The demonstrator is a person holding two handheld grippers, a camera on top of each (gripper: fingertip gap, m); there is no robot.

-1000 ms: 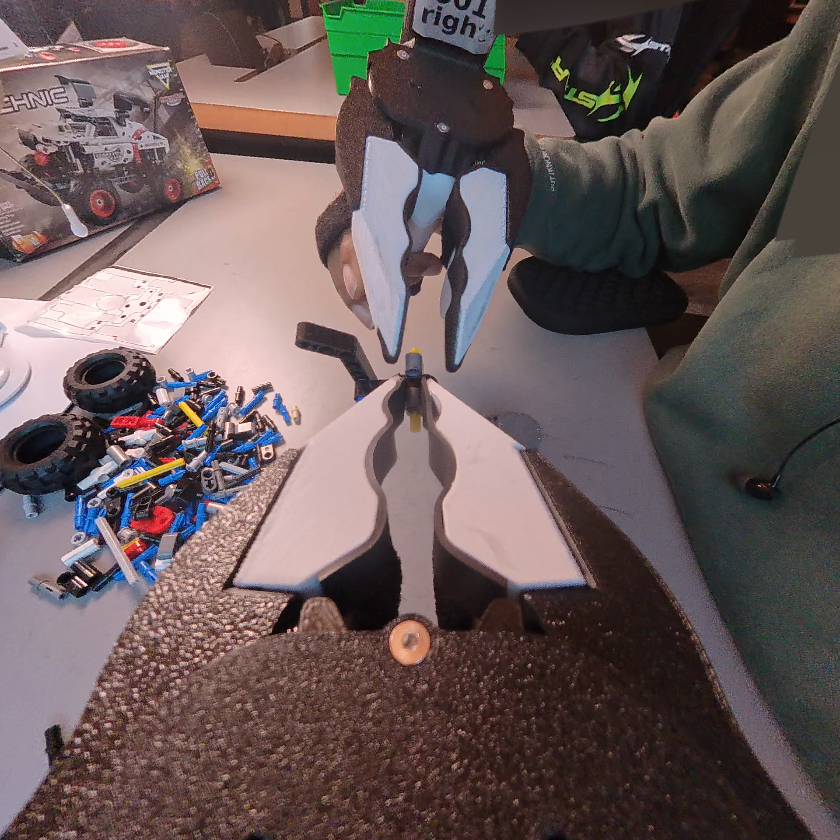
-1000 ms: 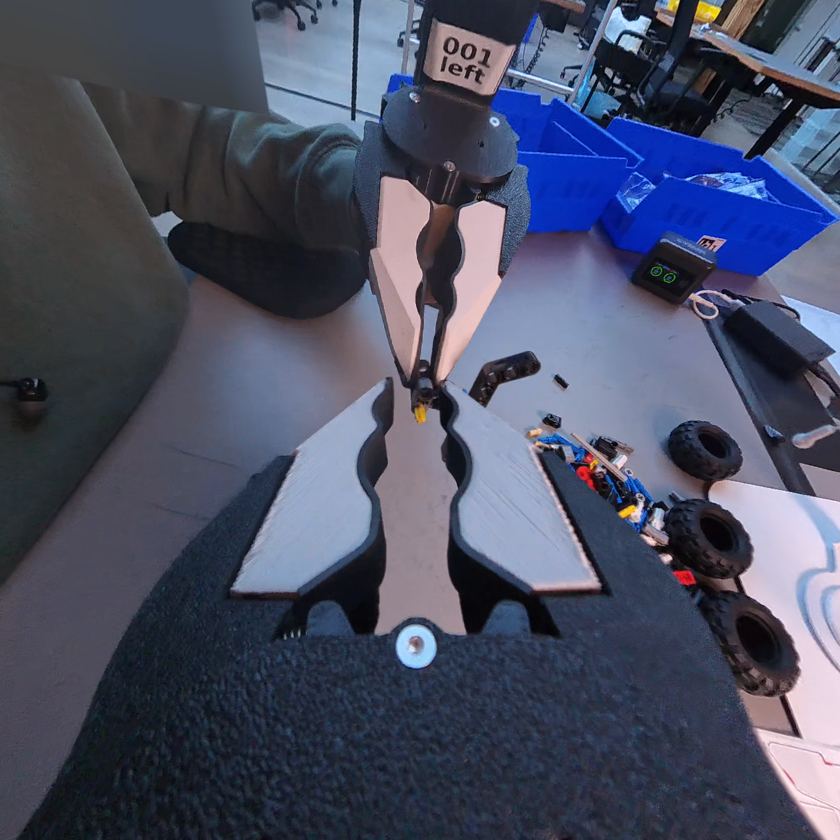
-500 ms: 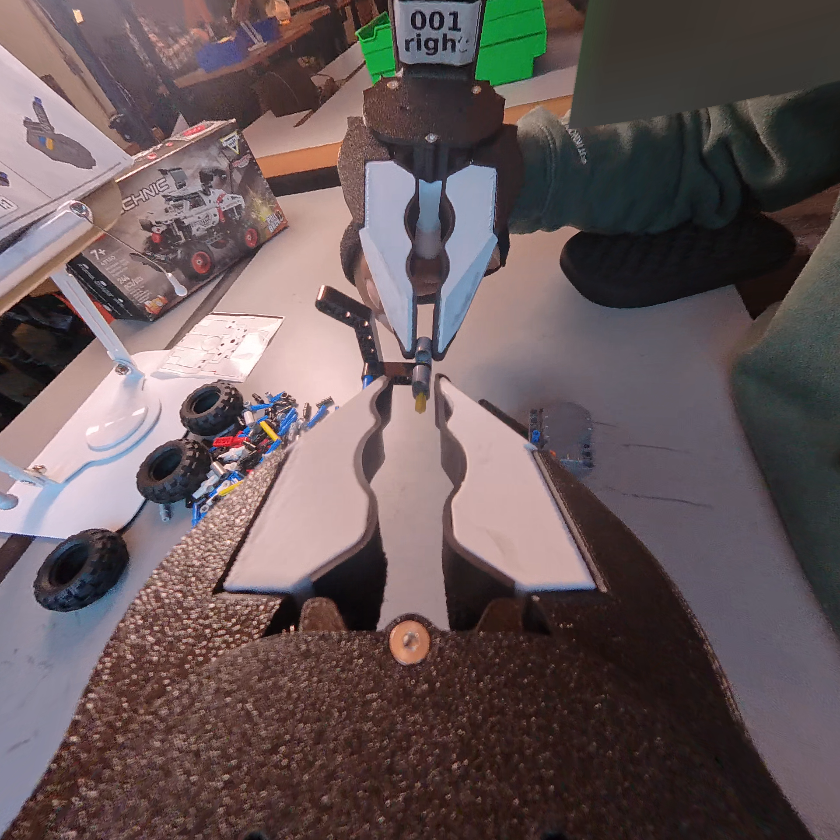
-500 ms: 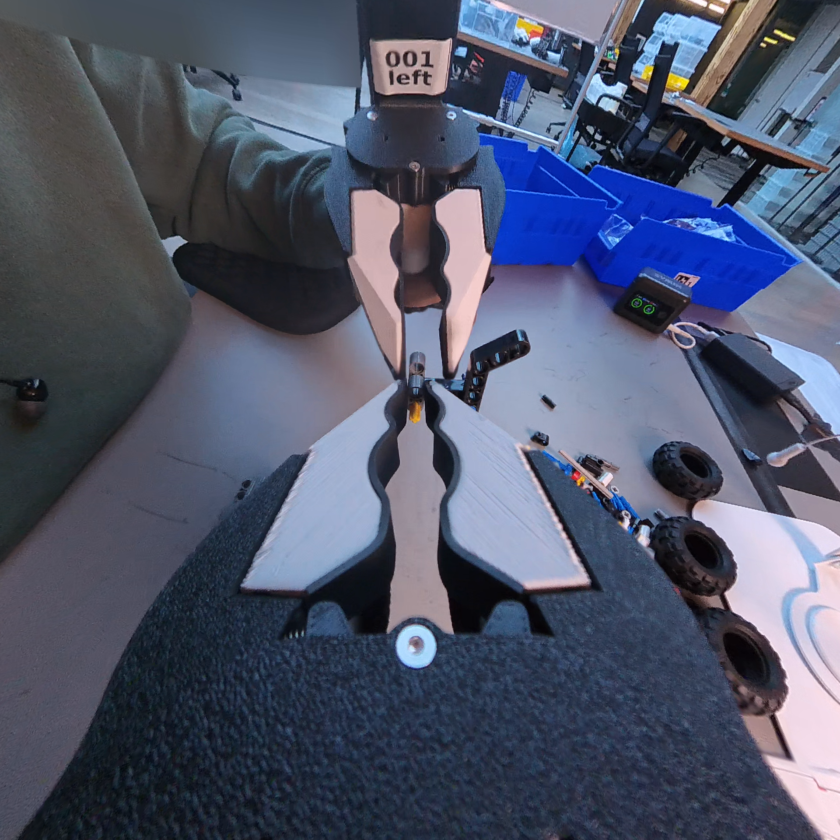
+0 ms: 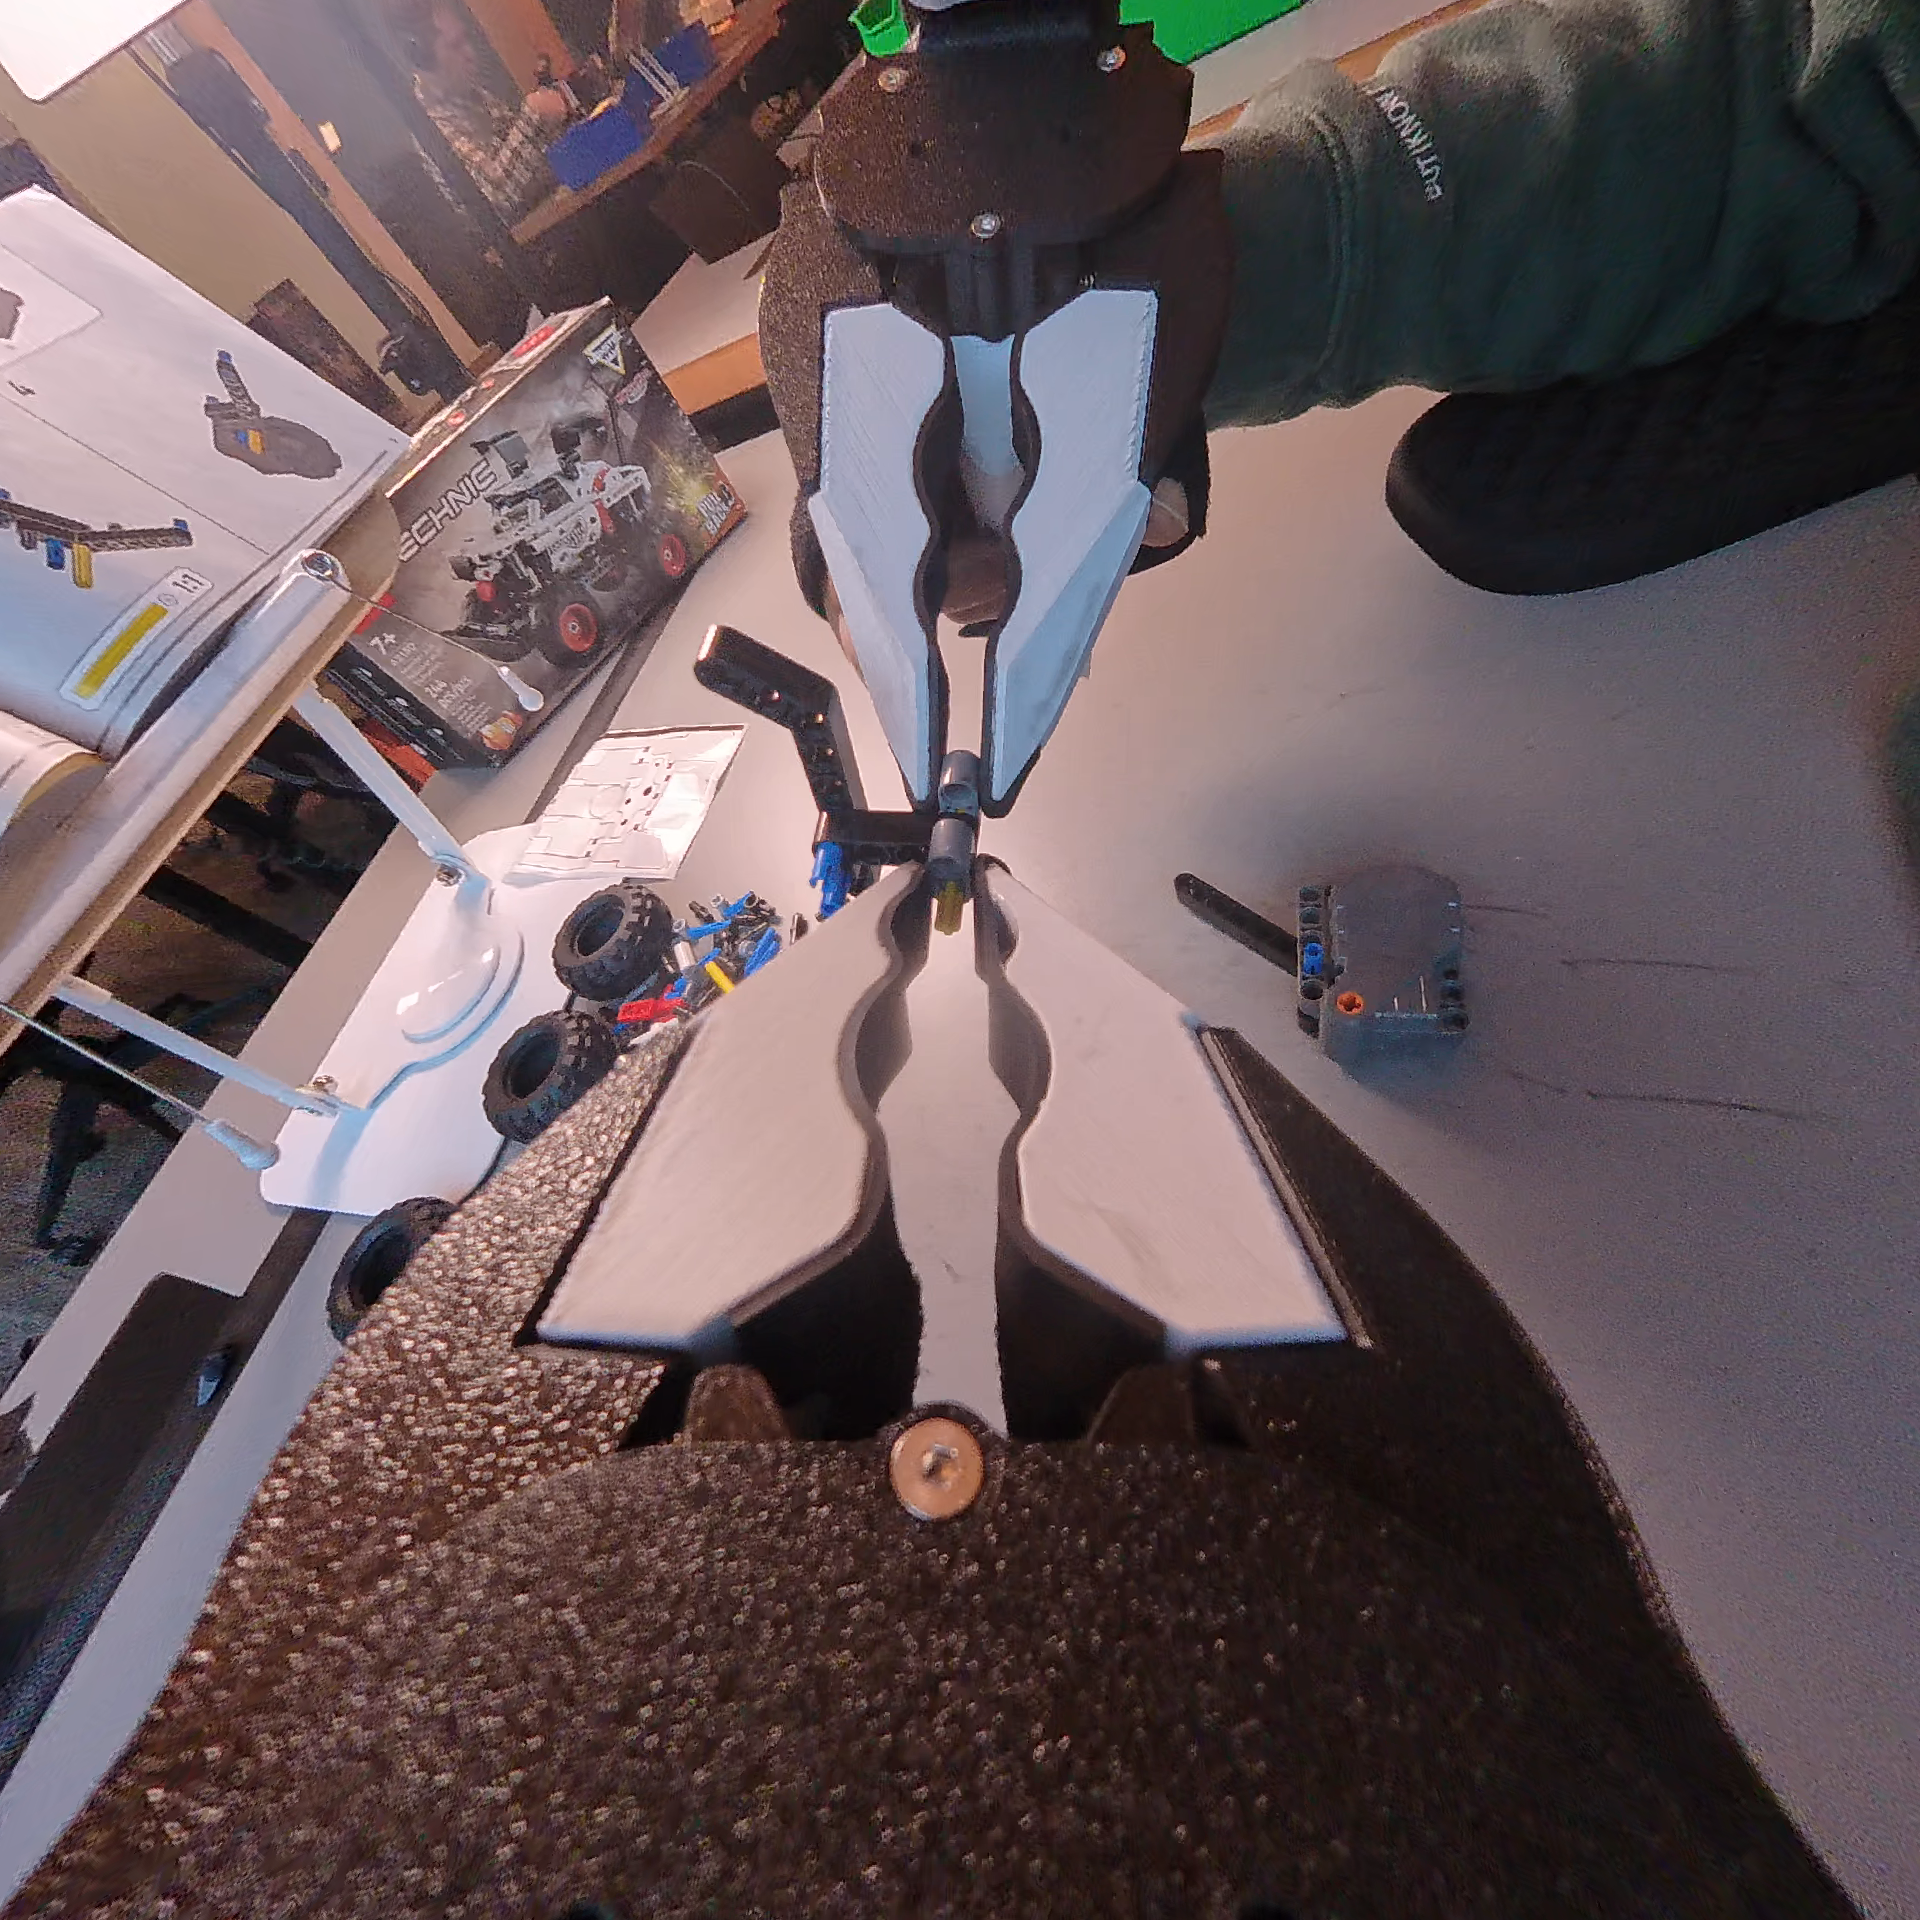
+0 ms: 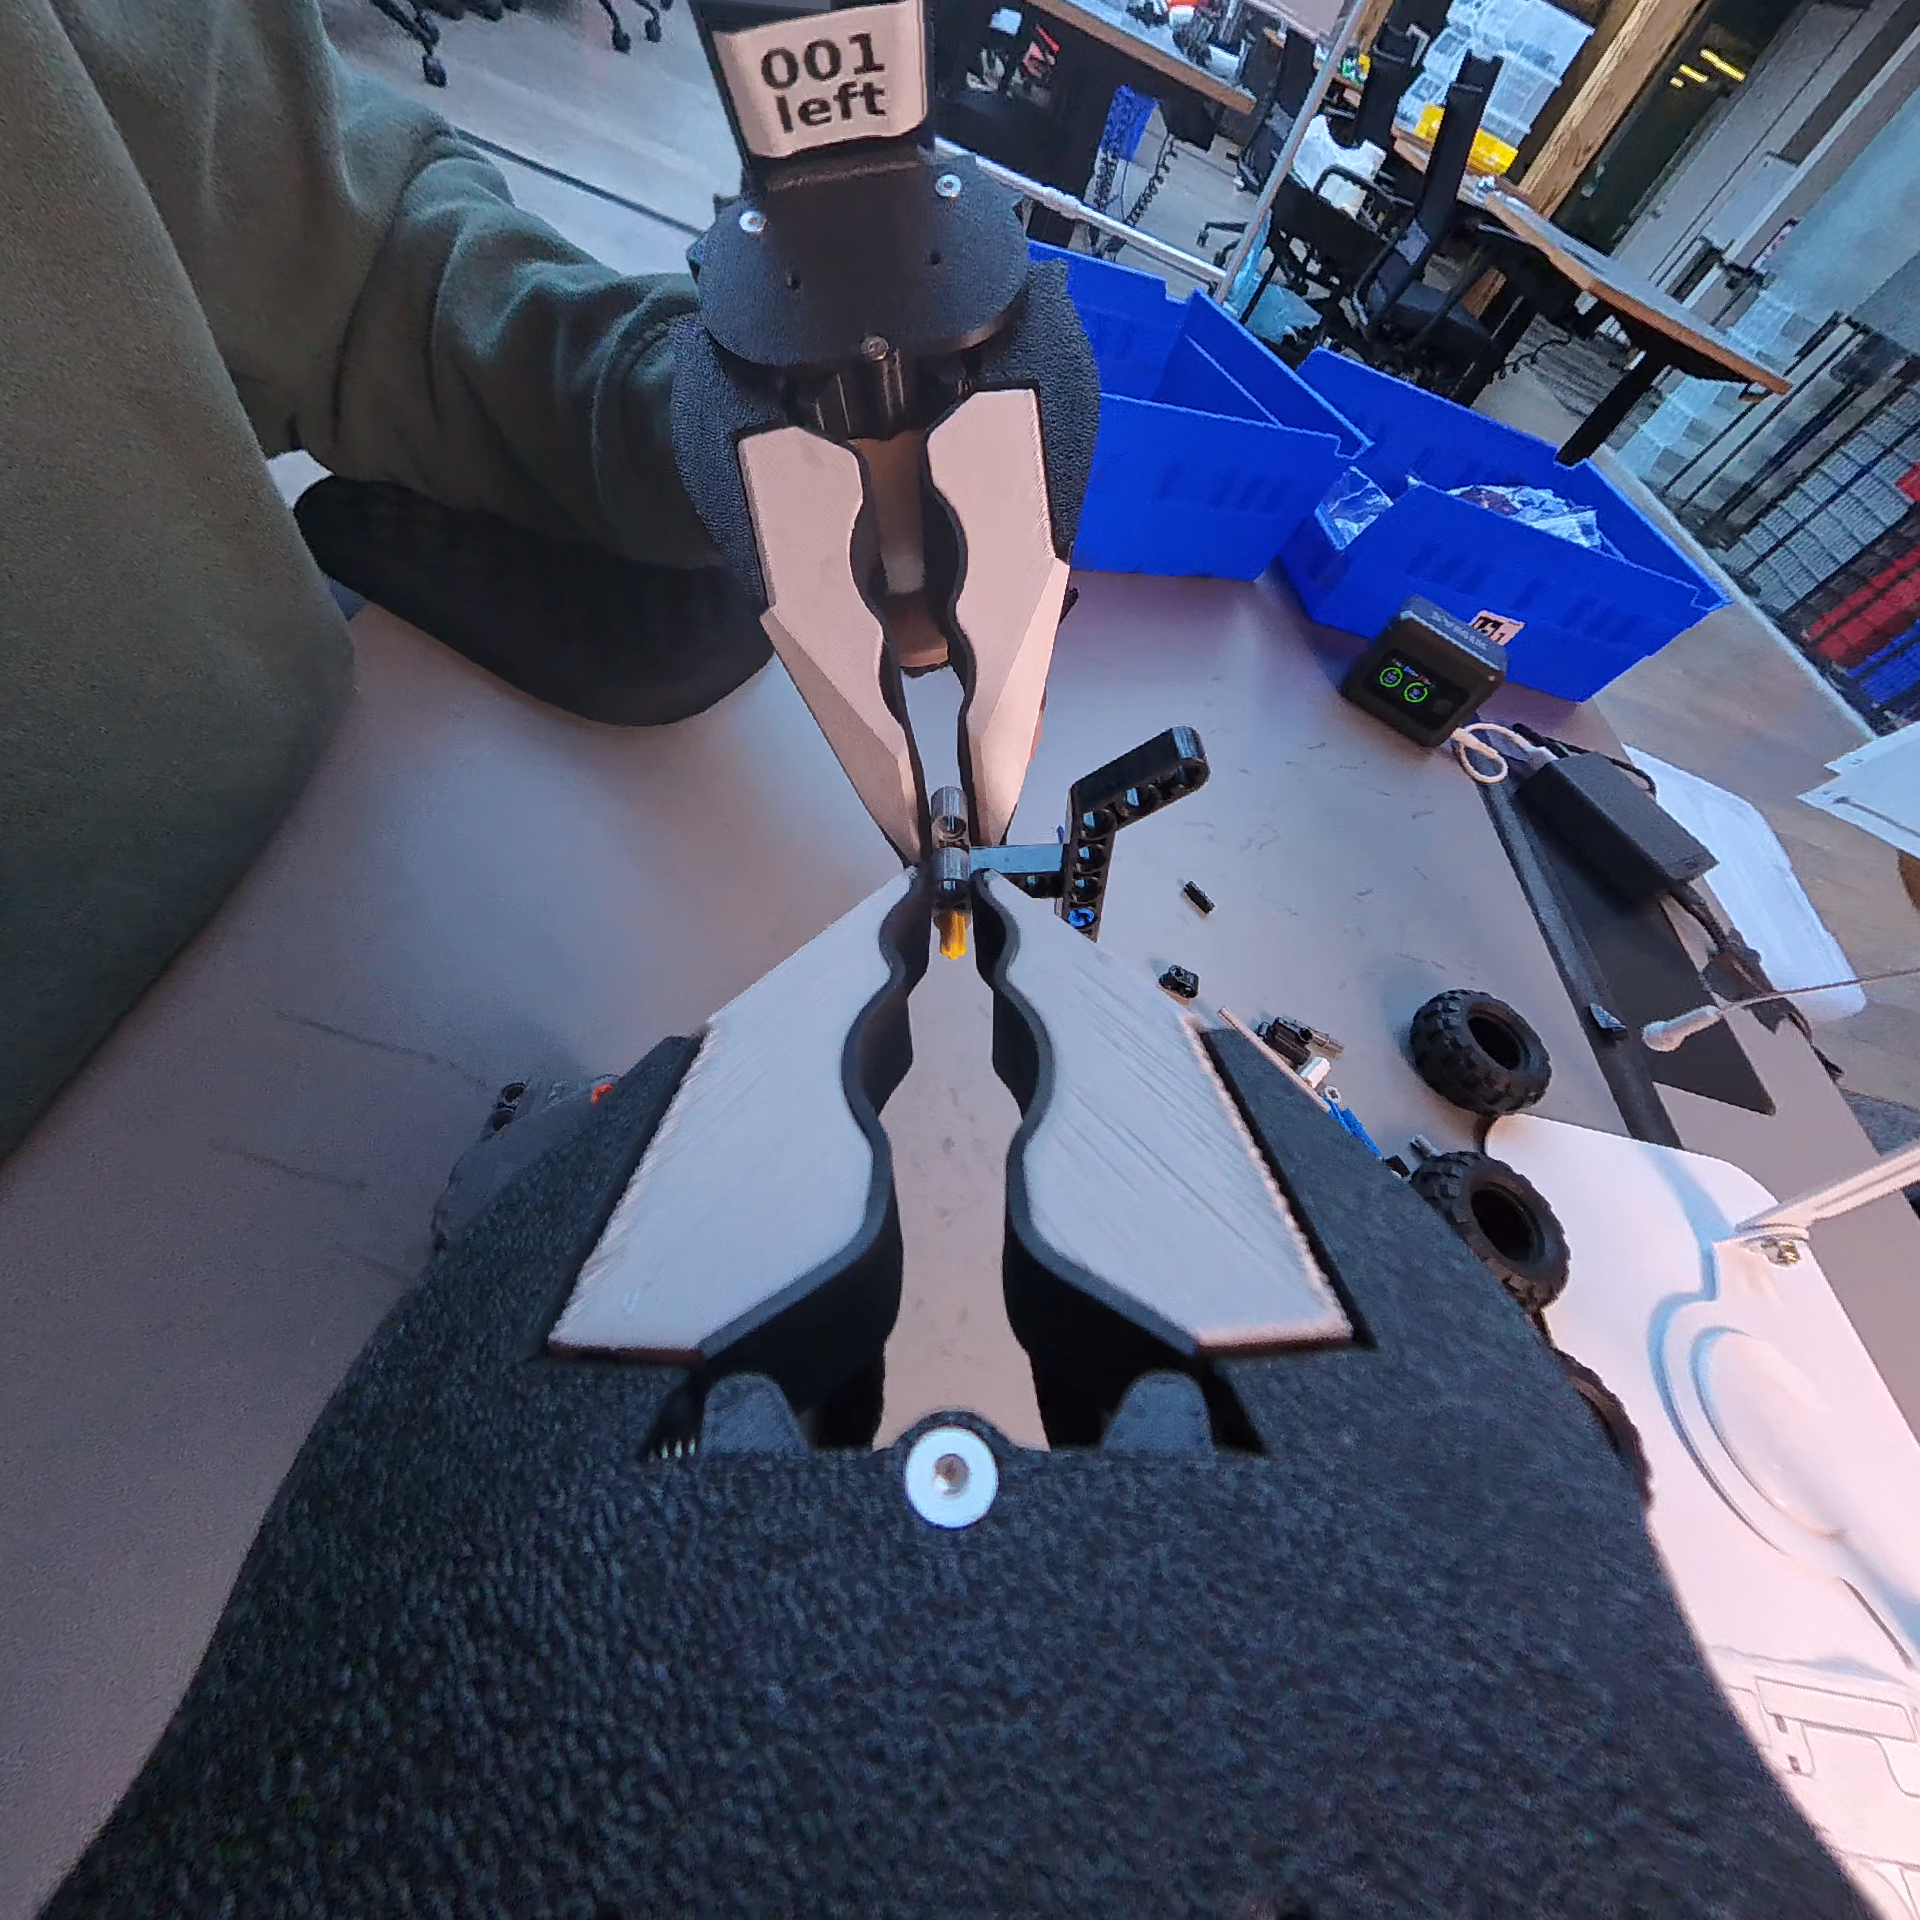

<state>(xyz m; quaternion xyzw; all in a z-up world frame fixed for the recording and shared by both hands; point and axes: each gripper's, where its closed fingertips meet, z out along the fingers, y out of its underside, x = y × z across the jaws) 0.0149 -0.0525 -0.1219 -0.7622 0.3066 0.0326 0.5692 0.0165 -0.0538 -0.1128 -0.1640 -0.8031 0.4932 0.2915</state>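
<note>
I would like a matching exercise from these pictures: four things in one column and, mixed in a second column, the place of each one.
1. yellow-tipped pin assembly
2. blue bins
3. grey block
4. black tyres

a. beside the heap of small parts
b. behind the small screen device
c. next to a black rod
d. between the left gripper and the right gripper

Pairs: 1-d, 2-b, 3-c, 4-a
</note>
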